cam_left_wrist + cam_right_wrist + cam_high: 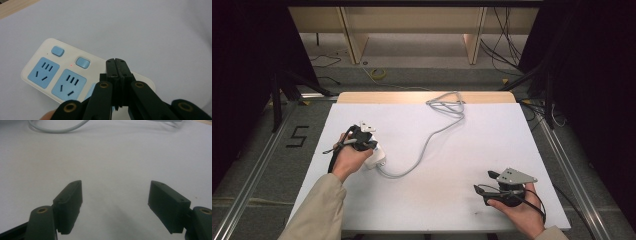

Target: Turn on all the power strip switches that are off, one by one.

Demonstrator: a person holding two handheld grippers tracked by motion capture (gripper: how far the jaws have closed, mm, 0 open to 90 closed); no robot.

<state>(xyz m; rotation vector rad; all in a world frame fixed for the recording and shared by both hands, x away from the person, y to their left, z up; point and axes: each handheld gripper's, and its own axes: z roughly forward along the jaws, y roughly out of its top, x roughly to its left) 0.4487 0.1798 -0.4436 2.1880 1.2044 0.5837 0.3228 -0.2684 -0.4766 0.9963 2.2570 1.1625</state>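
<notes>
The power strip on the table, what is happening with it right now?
A person works at a white table with tongs in each hand. The left tongs are shut, empty, and hang over a power strip with blue sockets and two blue buttons, near the second button. Whether they touch it is unclear. The right tongs are open over bare table, apart from the grey cable.

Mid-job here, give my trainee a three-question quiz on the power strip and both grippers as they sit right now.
1. True or false: the left gripper has its jaws closed together above the power strip.
2. What colour are the switches on the power strip: A red, B light blue, C black?
3. What lies between the jaws of the right gripper?

Key:
1. True.
2. B; one switch sits above each socket.
3. Nothing, just bare white table; the grey cable lies farther off.
</notes>
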